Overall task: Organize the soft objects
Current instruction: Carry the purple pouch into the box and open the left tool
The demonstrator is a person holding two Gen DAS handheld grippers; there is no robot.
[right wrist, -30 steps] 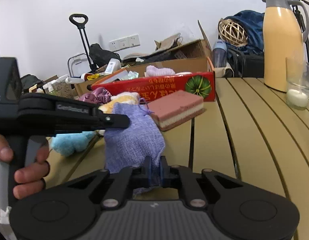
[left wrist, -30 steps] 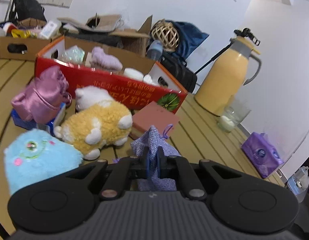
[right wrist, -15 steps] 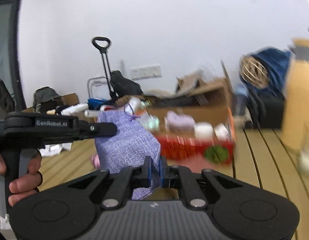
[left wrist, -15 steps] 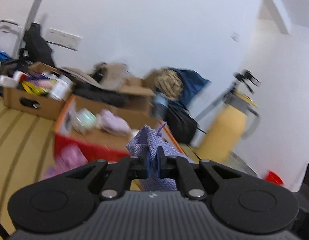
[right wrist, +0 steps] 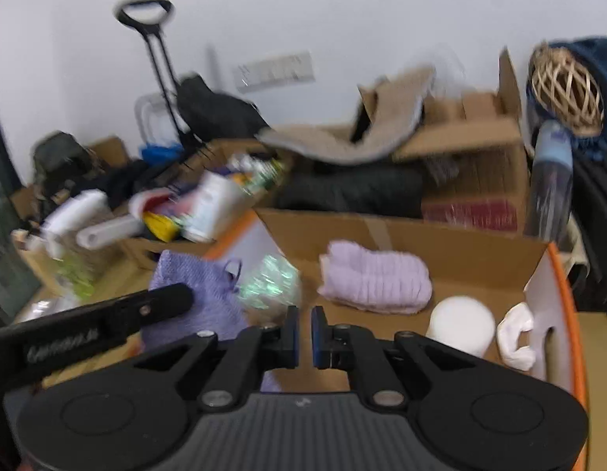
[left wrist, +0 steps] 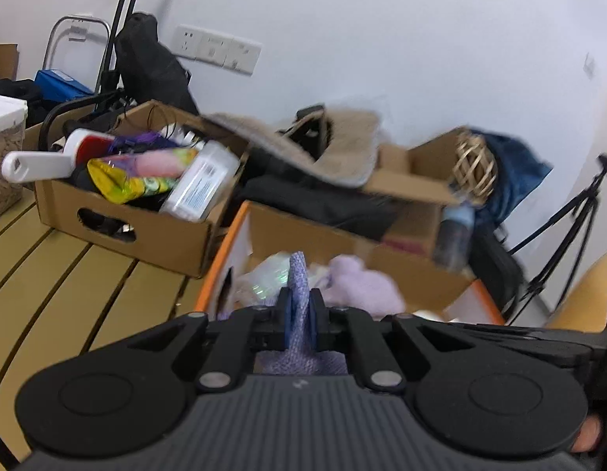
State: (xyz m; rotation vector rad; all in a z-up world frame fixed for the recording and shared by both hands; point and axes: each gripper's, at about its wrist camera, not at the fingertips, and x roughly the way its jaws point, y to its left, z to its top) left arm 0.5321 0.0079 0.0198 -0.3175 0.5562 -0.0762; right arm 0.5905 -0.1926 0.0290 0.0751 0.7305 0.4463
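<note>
While my left claw (left wrist: 299, 316) pinches the purple knit pouch (left wrist: 297, 274) between its pads, the pouch hangs over the near left corner of the orange-edged cardboard box (right wrist: 401, 235), above the floor of the box and not yet set down. From the right side I can see the same pouch (right wrist: 193, 286) gripped by the left claw (right wrist: 174, 298), just beside a shiny clear-wrapped bundle (right wrist: 270, 280) that lies in the box. My right claw (right wrist: 304, 331) holds nothing; its pads stand close together with a narrow gap between them, and it points over the box. Some sorting looks done, I judge: a lilac knitted piece (right wrist: 376, 276), a white roll (right wrist: 462, 324) and a crumpled white cloth (right wrist: 517, 337) already lie inside, near the far and right walls. What remains, as I read it, is to lower and let go of this pouch. Whether more soft things wait on the slatted table (left wrist: 68, 274) I cannot tell, since neither view shows that area.
</note>
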